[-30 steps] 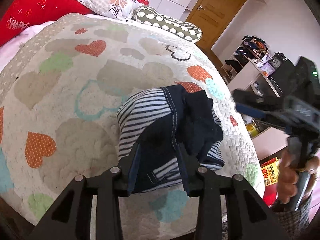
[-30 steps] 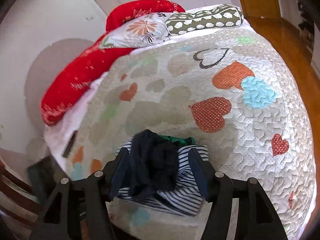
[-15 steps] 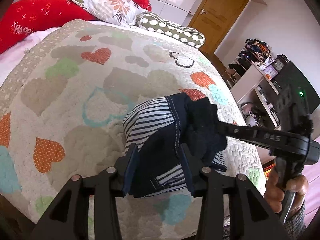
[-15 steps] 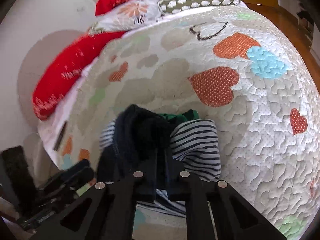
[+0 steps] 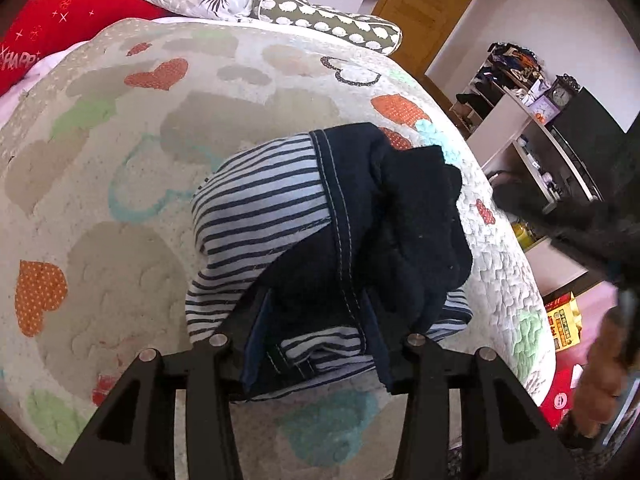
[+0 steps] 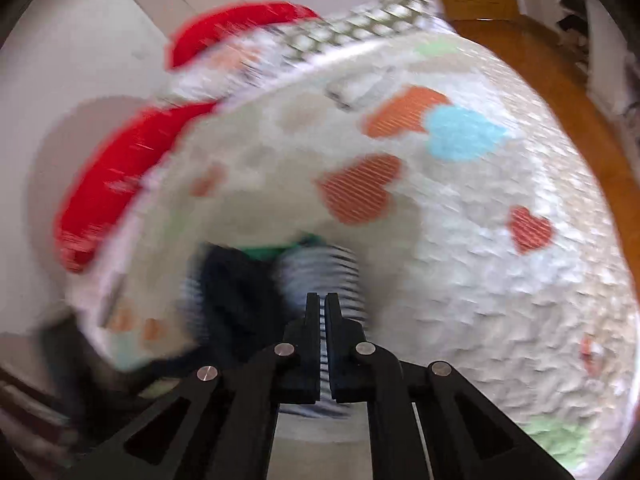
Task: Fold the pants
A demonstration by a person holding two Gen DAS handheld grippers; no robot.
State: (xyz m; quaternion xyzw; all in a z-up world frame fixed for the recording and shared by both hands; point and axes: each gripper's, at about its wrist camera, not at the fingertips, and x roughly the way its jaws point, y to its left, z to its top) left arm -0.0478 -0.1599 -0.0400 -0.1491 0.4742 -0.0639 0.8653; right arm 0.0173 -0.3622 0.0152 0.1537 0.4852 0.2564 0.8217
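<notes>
Now bunching pants (image 5: pixel 344 256) near the bed's (image 5: pixel 120 184) foot edge: left gripper (image 5: pixel 320 344) jaws straddling them wide, right gripper (image 6: pixel 322 312) jaws nearly closed, seemingly empty. Next needing a spread flat.

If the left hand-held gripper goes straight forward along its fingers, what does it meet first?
The left hand-held gripper stands open around the near edge of the pants on the quilt. Going straight, it would most likely press into that dark, bunched cloth first.
</notes>
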